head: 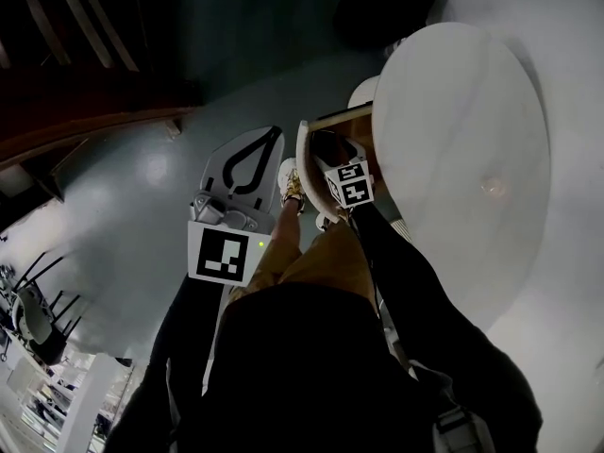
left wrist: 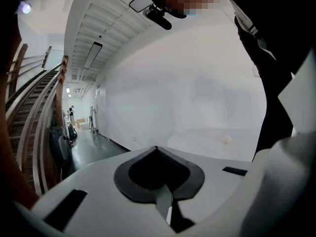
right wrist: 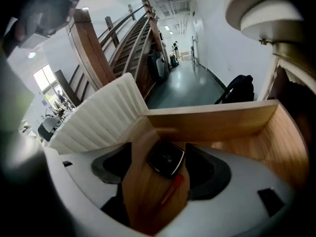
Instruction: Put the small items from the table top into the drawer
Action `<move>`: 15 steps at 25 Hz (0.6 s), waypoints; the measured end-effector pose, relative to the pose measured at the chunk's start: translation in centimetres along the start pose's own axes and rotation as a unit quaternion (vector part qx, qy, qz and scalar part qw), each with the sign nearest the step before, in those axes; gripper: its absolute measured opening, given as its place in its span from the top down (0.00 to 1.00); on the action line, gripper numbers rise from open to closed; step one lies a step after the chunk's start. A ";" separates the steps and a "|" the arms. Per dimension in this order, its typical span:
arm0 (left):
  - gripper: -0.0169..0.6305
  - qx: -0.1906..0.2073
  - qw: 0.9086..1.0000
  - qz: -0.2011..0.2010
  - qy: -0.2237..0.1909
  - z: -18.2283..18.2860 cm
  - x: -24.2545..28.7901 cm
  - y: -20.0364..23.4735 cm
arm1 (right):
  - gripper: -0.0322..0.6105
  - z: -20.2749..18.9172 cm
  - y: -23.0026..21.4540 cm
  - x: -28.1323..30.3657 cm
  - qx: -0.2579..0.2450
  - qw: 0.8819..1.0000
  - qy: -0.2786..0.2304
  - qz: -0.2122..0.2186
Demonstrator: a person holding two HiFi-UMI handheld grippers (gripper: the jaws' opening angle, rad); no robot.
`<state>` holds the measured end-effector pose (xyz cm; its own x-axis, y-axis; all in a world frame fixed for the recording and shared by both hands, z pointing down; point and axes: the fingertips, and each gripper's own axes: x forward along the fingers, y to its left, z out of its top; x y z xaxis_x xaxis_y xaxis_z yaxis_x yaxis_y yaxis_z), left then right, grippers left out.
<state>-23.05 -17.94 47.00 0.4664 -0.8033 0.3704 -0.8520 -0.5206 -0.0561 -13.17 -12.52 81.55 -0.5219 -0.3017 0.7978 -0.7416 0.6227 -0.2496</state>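
Note:
The drawer stands open, with wooden walls and a ribbed white front. On its floor lie a black square compact and, beside it, a thin red stick. My right gripper hangs open just above them, holding nothing. In the head view the right gripper reaches into the drawer under the round white table. A small pale item rests on the table top. My left gripper is shut and empty, held over the floor left of the drawer; its tips meet.
The dark glossy floor lies left of the table. A wooden staircase rises at the far side. A black bag sits on the floor beyond the drawer. My shoes stand close to the drawer front.

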 end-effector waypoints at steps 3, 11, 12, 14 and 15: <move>0.95 0.006 1.000 -0.009 -0.022 1.7 0.6 -0.8 | 0.40 0.6 1.6 -2.4 -0.018 1.000 -0.014 0.014; 0.95 -0.005 0.997 -0.030 -0.064 5.4 0.7 -2.5 | 0.40 4.8 5.1 -8.8 -0.066 0.996 -0.063 0.025; 0.95 -0.003 0.997 -0.034 -0.069 5.8 0.8 -2.8 | 0.40 5.3 5.3 -9.7 -0.069 0.995 -0.071 0.022; 0.95 -0.002 0.996 -0.039 -0.078 6.6 0.9 -3.1 | 0.40 6.4 5.7 -11.4 -0.078 0.993 -0.090 0.020; 0.95 -0.001 0.996 -0.041 -0.083 6.9 1.0 -3.2 | 0.40 7.0 6.0 -12.1 -0.083 0.991 -0.099 0.019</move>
<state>-18.20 -19.05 41.13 0.5664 -0.7953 0.2159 -0.8104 -0.5851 -0.0294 -14.29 -10.17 66.51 -0.6327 -0.4018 0.6620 -0.6494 0.7410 -0.1709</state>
